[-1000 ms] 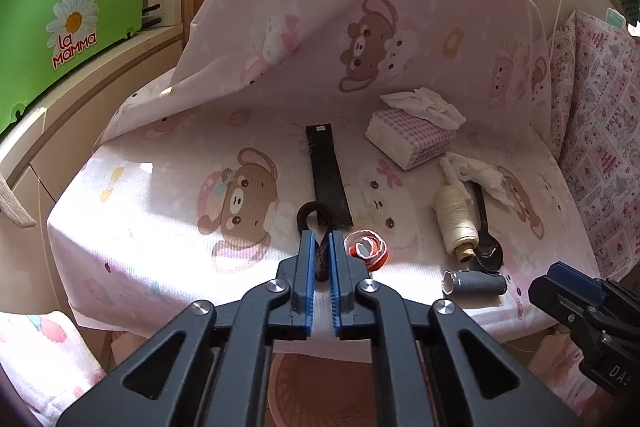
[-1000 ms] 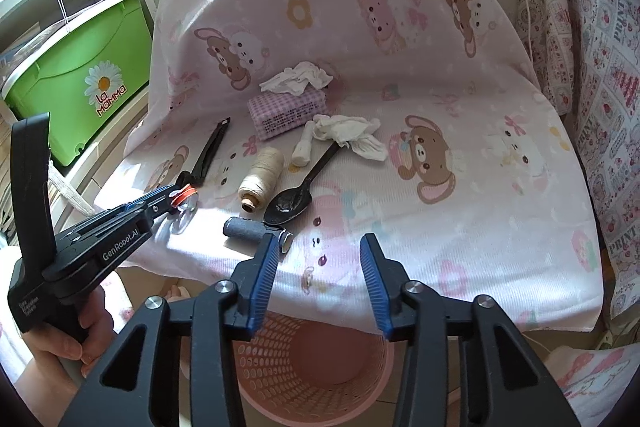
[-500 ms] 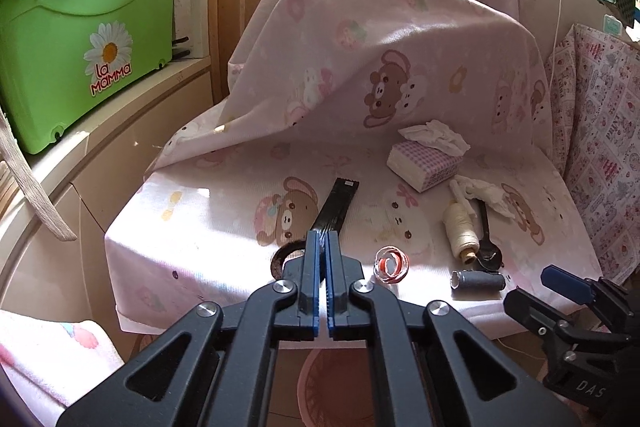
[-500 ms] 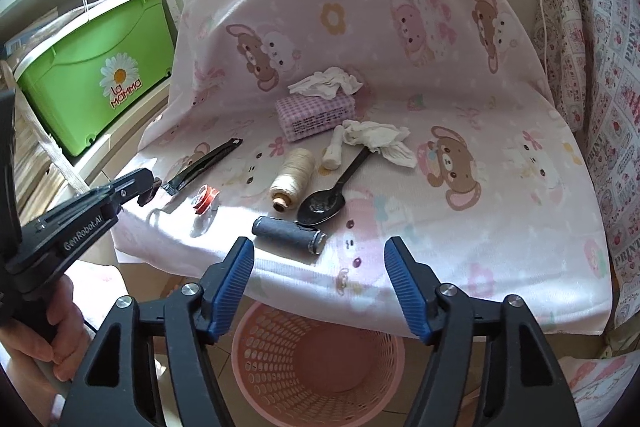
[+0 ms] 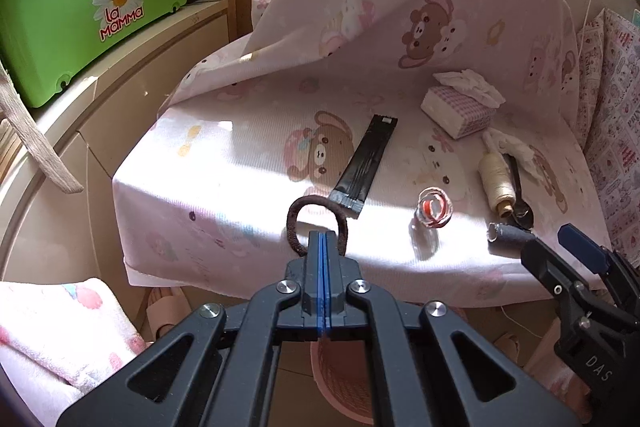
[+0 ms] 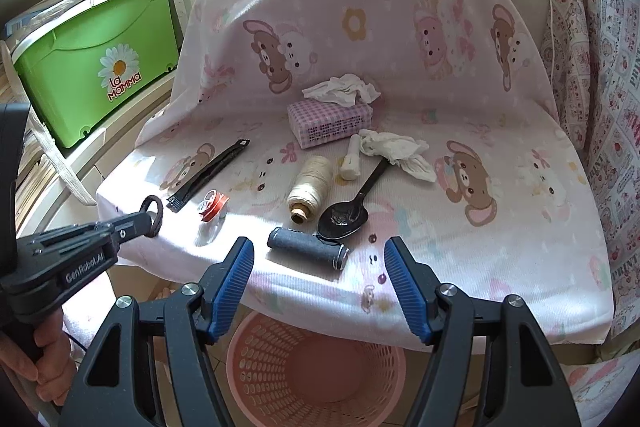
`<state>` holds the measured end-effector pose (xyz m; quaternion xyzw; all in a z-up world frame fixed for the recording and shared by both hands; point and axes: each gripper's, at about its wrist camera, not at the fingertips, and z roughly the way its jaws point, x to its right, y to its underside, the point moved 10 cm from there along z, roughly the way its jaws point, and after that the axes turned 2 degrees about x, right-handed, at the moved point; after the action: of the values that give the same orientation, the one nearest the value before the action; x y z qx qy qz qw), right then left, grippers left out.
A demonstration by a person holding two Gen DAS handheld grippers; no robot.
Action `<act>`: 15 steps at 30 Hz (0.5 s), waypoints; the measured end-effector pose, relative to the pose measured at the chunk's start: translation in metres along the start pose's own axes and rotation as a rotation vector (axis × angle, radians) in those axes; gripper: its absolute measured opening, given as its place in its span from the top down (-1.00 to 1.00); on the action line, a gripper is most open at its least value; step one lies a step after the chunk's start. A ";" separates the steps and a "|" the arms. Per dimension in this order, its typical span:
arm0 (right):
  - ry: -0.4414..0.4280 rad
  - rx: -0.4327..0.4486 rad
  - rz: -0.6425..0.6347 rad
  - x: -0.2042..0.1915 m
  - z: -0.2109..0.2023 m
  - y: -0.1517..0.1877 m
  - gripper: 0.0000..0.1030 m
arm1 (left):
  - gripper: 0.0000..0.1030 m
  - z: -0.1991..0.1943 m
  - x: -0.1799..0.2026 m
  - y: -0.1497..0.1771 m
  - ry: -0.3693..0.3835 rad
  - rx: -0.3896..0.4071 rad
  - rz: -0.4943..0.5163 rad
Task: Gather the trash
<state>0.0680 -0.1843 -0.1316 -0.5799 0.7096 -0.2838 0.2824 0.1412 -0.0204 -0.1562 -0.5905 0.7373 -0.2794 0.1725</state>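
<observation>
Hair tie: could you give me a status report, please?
Left tongs shut on hair tie. Right tongs open, empty. Bin below, unobstructed.

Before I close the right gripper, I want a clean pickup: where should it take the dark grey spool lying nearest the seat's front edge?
Grip the dark grey spool across its middle, coming down from above and the front. It lies on its side, its long axis running left to right, so the open right gripper should turn until its jaws bracket the round body.

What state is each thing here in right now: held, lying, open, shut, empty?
Left gripper: shut on the hair tie.
Hair tie: pinched, lifted.
Right gripper: open, empty.
Grey roll: lying on its side.
Thread spool: lying down.
Pink basket: looks empty.
Green bin: lid on.
</observation>
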 end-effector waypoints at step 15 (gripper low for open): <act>-0.013 0.008 0.005 -0.006 -0.001 -0.005 -0.35 | 1.00 0.011 0.002 -0.014 0.131 0.034 -0.090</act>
<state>0.0718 -0.1789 -0.1269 -0.5787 0.7081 -0.2823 0.2899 0.1582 -0.0262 -0.1556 -0.6004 0.7148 -0.3374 0.1212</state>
